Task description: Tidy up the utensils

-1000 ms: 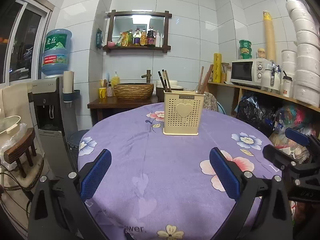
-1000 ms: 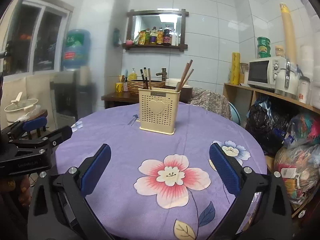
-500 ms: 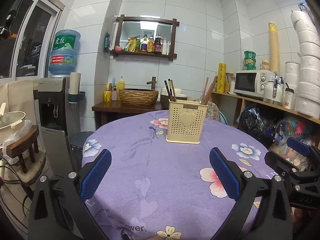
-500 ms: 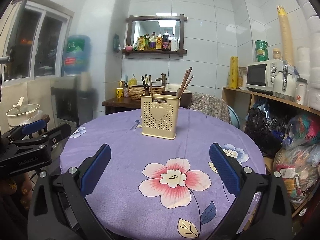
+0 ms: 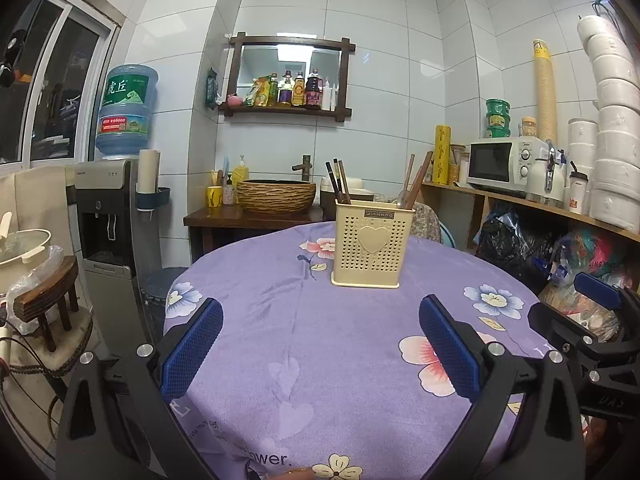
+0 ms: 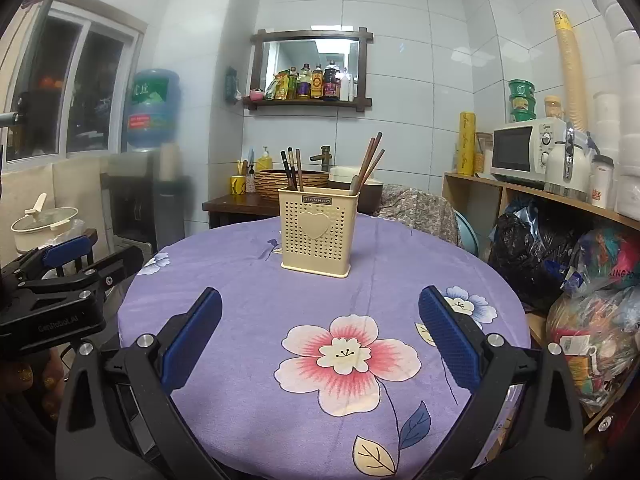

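- The purple tabletop (image 6: 248,304) carries one cream utensil holder (image 6: 314,236), straight ahead of both tongs, well apart.
- Its chopsticks (image 6: 370,162) stand upright, leaning slightly.
- Right tongs (image 6: 320,336) look marginally nearer; left tongs (image 5: 320,342) likewise gape, empty.

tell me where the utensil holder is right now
The cream utensil holder stands upright on the purple tablecloth, far side of centre in both wrist views, ahead of both open tongs.

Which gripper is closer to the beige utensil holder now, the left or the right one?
Neither clearly: the holder looks about equally far in both views. The left gripper is back and left of it, the right gripper back and right. Both are open and empty.
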{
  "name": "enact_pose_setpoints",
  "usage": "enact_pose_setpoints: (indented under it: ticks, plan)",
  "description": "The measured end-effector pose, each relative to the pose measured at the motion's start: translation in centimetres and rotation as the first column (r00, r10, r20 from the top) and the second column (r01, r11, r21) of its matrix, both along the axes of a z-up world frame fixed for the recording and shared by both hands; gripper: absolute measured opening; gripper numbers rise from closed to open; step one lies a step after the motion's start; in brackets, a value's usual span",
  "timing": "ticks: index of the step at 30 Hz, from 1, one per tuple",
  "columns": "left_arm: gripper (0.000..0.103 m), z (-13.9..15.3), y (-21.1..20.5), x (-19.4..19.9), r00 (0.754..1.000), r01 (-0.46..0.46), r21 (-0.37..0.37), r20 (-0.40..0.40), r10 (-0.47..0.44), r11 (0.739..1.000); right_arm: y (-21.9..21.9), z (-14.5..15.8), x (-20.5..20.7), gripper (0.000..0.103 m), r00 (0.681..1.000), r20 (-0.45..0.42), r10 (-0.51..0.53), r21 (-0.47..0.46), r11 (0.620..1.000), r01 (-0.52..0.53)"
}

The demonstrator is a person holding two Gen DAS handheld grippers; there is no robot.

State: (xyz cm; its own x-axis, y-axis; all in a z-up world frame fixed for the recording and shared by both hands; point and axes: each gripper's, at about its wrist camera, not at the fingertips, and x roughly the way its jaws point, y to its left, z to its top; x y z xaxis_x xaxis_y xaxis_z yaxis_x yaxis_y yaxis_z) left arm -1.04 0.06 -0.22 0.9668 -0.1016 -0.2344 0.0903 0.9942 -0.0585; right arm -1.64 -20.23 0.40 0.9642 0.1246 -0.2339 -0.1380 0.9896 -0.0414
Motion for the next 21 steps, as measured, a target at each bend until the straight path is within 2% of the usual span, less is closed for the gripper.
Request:
enact_pose_setpoints:
  ticks: [21]
  plan:
    - [0.098, 0.08, -0.14, 0.1, 1.0, -0.01, 0.016, 0.003, 0.01, 1.0, -0.16, -0.08, -0.06, 0.097, 1.0, -0.004, 0.001, -0.001, 1.0, -0.001]
